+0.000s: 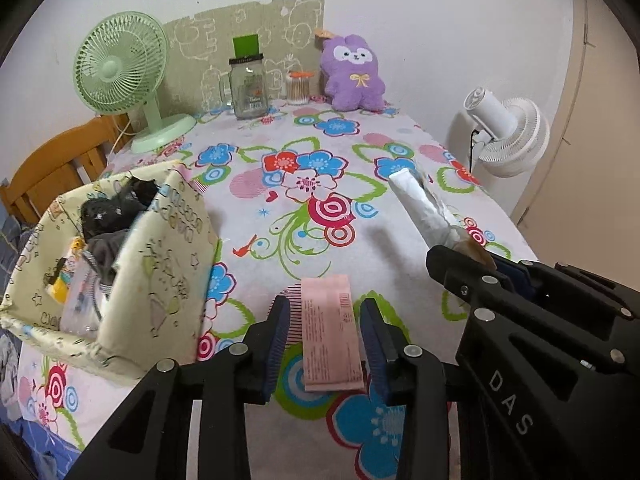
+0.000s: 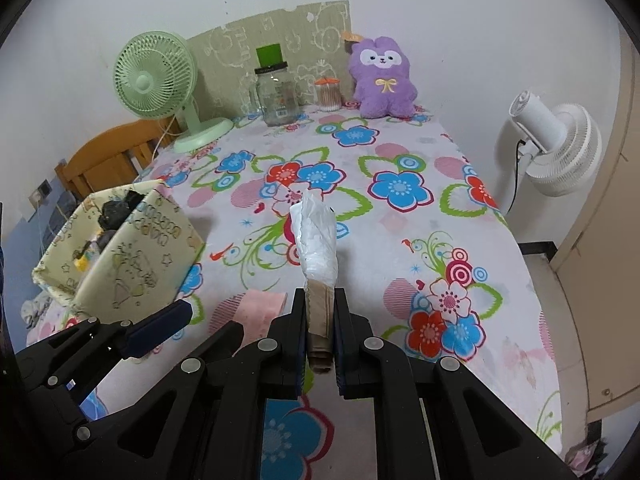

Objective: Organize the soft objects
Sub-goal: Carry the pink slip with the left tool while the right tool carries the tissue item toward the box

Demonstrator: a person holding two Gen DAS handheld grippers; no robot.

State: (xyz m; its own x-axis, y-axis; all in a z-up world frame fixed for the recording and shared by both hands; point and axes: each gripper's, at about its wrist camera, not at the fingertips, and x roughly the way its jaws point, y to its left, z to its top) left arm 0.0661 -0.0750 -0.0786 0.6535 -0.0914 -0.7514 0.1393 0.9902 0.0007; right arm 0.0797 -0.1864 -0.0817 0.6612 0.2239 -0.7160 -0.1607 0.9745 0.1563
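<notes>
A flower-print cloth (image 1: 320, 208) covers the counter in front of you, with a green fan (image 1: 120, 64), a glass jar (image 1: 248, 88) and a purple plush (image 1: 352, 74) lined up against the wall at the far end. Your right hand-held gripper (image 2: 320, 320) is clamped on the brown end of a white wrapped packet (image 2: 316, 236), which sticks forward and up, clear of the cloth. Your left hand-held gripper (image 1: 324, 344) stands wide, its pads either side of a flat pink packet (image 1: 328, 332) lying on the cloth near the front edge; whether they touch it is hard to tell. The fabric bin (image 1: 132, 280) sits to your left, already holding dark socks and small items.

It looks like you are mid-collection: one packet lifted, one about to be taken. Next, you would likely close the left pads on the pink packet's long edges, lift, and carry both leftward over the bin's near wall before releasing.
</notes>
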